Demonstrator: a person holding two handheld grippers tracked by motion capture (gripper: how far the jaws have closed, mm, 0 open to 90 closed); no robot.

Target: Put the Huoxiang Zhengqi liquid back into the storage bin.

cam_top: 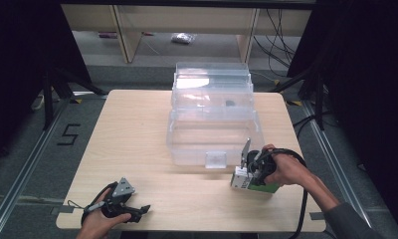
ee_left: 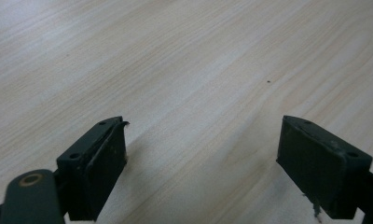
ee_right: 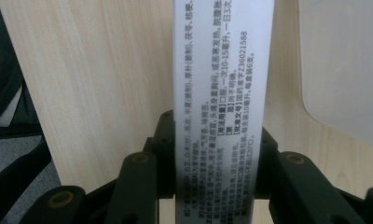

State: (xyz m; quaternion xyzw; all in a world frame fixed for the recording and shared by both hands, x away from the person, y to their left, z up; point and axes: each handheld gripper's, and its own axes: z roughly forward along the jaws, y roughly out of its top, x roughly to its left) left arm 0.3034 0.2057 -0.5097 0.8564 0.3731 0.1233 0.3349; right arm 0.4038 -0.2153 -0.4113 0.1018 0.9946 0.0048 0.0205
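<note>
The right gripper (cam_top: pixel 250 175) clamps a medicine box (ee_right: pixel 222 112) at 5 o'clock of the clear storage bin (cam_top: pixel 214 132), which holds 1 small dark item (cam_top: pixel 230 103); the left gripper (ee_left: pixel 203 163) gapes wide over the bench (cam_top: pixel 137 129).

Small medicine carton (cam_top: pixel 248 182), white side panel printed with black Chinese text (ee_right: pixel 222 93), green face towards the near table edge, lying on the light wood table, just in front of the clear plastic storage box's near right corner
</note>
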